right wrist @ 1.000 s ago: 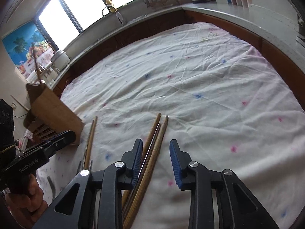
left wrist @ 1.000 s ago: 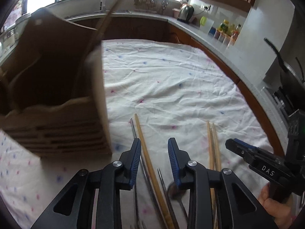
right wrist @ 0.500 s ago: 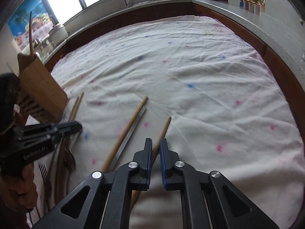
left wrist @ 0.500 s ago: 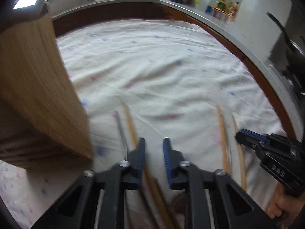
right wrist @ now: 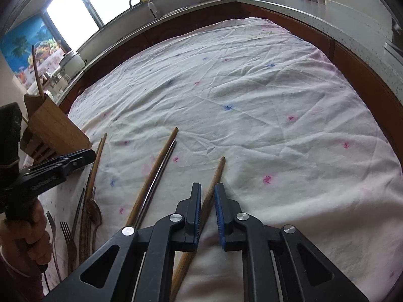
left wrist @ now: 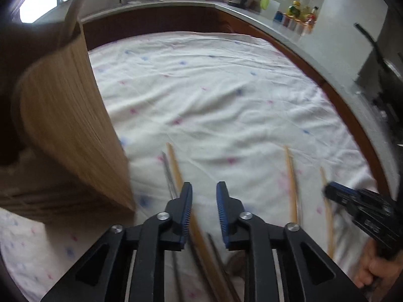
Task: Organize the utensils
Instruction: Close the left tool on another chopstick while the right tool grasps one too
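Wooden chopsticks and steel cutlery lie scattered on the white cloth over the table, so the sorting looks barely begun. The holder, a bamboo box, stands near the cloth's left edge with one wooden utensil upright in it; everything else I can see is loose.

The right gripper hangs low over a lone chopstick near the near edge. Its jaws are opening, with a slim gap on each side of the stick, which runs between them without being pinched, as far as I can tell. Left of it lie a wooden chopstick and a steel one side by side.

The left gripper sits just beside the holder's near corner, over another wooden chopstick paired with a metal one. Its jaws are opening too, and the stick passes below and between them, not gripped. Motion blur makes finer contact hard to judge.

Further toward the left edge are two forks, a wooden spoon and more dark handles, all flat on the cloth. By my reckoning nearly all the work remains: every chopstick, fork and spoon has to be lifted and dropped into the holder.
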{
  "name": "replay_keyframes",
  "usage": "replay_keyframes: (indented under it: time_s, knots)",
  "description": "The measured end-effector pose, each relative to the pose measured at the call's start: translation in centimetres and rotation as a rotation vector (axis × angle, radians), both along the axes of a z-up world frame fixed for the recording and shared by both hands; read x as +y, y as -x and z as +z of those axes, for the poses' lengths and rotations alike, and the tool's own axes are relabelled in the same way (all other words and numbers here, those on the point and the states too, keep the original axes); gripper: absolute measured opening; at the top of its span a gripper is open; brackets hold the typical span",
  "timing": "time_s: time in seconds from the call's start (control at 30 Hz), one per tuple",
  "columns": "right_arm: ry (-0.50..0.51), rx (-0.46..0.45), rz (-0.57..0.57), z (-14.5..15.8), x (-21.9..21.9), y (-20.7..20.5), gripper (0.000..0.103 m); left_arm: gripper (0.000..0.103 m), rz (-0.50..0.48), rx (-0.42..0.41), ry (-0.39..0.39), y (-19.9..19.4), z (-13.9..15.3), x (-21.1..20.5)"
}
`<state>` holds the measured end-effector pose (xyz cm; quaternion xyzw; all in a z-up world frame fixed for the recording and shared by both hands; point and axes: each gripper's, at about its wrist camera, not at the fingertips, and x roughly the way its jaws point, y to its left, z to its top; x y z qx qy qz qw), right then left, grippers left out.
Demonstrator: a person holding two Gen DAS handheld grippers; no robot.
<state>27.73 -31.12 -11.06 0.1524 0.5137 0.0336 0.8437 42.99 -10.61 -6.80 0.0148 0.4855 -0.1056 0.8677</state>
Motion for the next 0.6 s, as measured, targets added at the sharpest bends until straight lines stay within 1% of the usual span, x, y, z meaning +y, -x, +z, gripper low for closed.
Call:
replay_keyframes:
  time_s: [0.03, 0.07, 0.13, 0.17, 0.2, 0.3, 0.37, 0.4, 0.47, 0.53, 0.6]
  knots:
    - [-0.004, -0.001, -0.003, 0.0, -0.1, -0.1, 0.014, 0.020, 0.007, 0.004, -0.026, -0.1, -0.2, -0.3]
    - [-0.007, -0.001, -0.003, 0.0, -0.1, -0.1, 0.014, 0.020, 0.002, 0.015, -0.032, 0.1, -0.1, -0.3]
    - [-0.011, 0.000, 0.000, -0.1, -0.2, -0.2, 0.013, 0.020, -0.005, 0.049, -0.052, -0.4, -1.0, -0.9]
    - [-0.013, 0.003, 0.003, -0.1, -0.3, -0.2, 0.013, 0.021, -0.005, 0.020, -0.092, -0.3, -1.0, -1.2]
    - [-0.014, 0.004, 0.005, 0.0, -0.3, -0.2, 0.013, 0.021, -0.006, 0.030, -0.119, -0.5, -1.3, -1.5]
    - [-0.002, 0.005, 0.010, 0.0, -0.5, 0.1, 0.013, 0.021, -0.014, 0.031, -0.113, -0.4, -1.7, -1.6]
    - [0.001, -0.001, 0.011, -0.2, -0.5, -0.1, 0.011, 0.020, -0.017, 0.043, -0.074, -0.3, -1.7, -1.6]
    - [0.008, -0.001, 0.009, -0.2, -0.4, -0.2, 0.010, 0.020, -0.025, 0.055, -0.042, -0.2, -1.7, -1.6]
    - [0.015, 0.000, 0.016, -0.2, -0.2, -0.3, 0.010, 0.020, -0.063, 0.079, 0.001, 0.1, -1.6, -1.6]
    - [0.008, -0.001, 0.011, -0.2, -0.2, -0.3, 0.010, 0.020, -0.077, 0.076, -0.024, 0.3, -1.6, -2.2]
    - [0.009, -0.001, 0.009, -0.2, -0.2, -0.4, 0.010, 0.020, -0.070, 0.074, -0.028, -0.3, -1.7, -2.1]
